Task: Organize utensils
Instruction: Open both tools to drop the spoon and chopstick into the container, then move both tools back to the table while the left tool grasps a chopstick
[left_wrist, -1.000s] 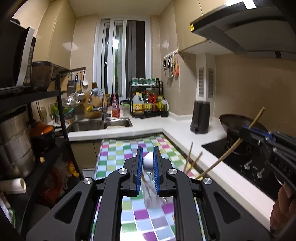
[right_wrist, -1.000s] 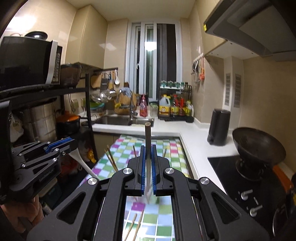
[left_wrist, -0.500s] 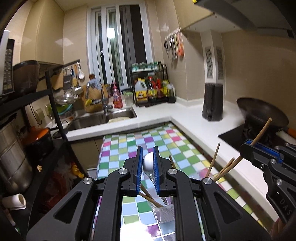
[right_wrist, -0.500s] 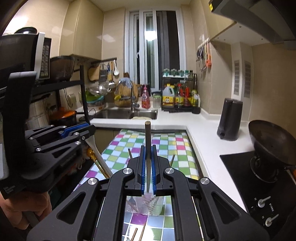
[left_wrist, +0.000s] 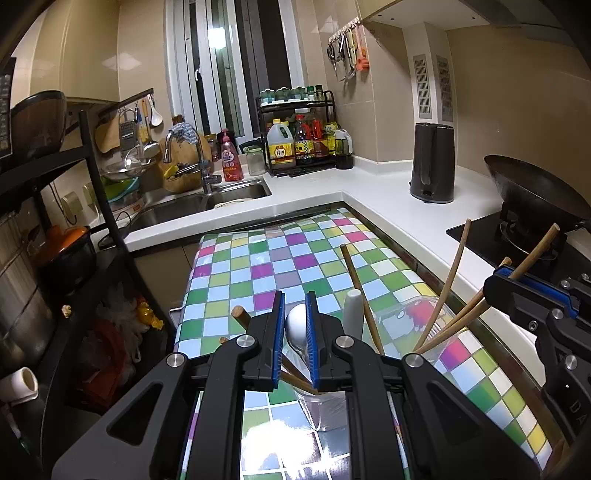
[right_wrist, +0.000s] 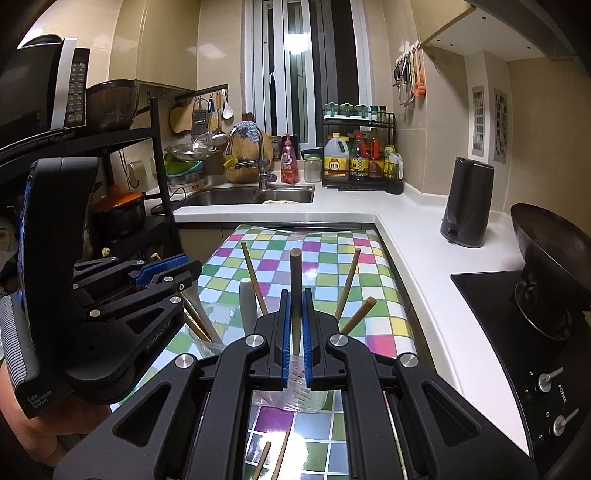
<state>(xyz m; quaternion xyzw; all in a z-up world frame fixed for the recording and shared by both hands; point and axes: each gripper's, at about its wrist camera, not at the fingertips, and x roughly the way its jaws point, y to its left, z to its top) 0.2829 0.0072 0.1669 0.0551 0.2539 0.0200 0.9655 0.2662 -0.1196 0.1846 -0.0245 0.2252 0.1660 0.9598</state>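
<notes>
My left gripper (left_wrist: 295, 325) is shut on a white spoon handle (left_wrist: 295, 323), held over a clear plastic cup (left_wrist: 325, 410) on the checkered cloth. That cup holds wooden chopsticks (left_wrist: 360, 291) and a second white spoon handle (left_wrist: 352, 308). My right gripper (right_wrist: 295, 325) is shut on a dark wooden chopstick (right_wrist: 295, 291), standing upright over another clear cup (right_wrist: 295, 384). That cup holds more chopsticks (right_wrist: 347, 284). The right gripper also shows in the left wrist view (left_wrist: 524, 280), and the left gripper in the right wrist view (right_wrist: 166, 269).
Two loose chopsticks (right_wrist: 273, 458) lie on the checkered tablecloth (left_wrist: 280, 258) near me. A black kettle (right_wrist: 467, 203) stands on the white counter, a wok (right_wrist: 554, 236) on the stove at right. Sink (right_wrist: 251, 195) at the back, black rack (left_wrist: 55, 221) at left.
Both grippers have come down and tilted toward the cups, so the tabletop and cups fill more of the view. Both keep their hold on the spoon and the chopstick.
</notes>
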